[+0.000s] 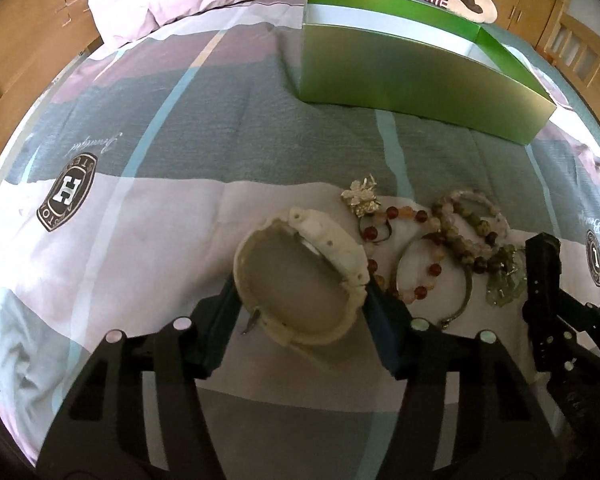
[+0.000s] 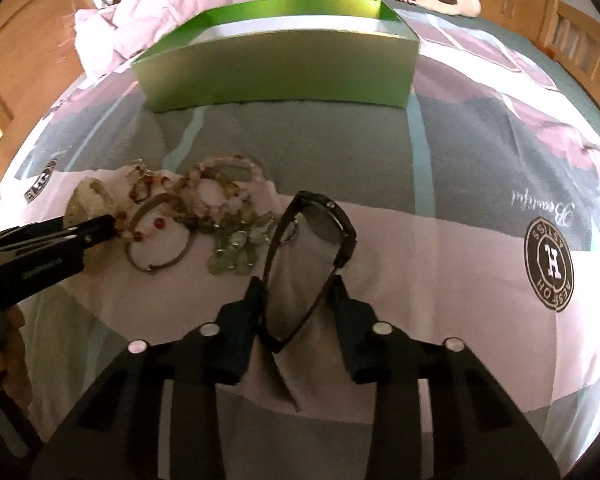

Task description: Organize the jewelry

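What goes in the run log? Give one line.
left gripper: shut on white watch | right gripper: shut on black watch | green box: open

Both wrist views look down, close, sharing the jewelry pile and green box.

Matte black grippers, dark blue-black fingers, round pale studs on the arms; bare skin.
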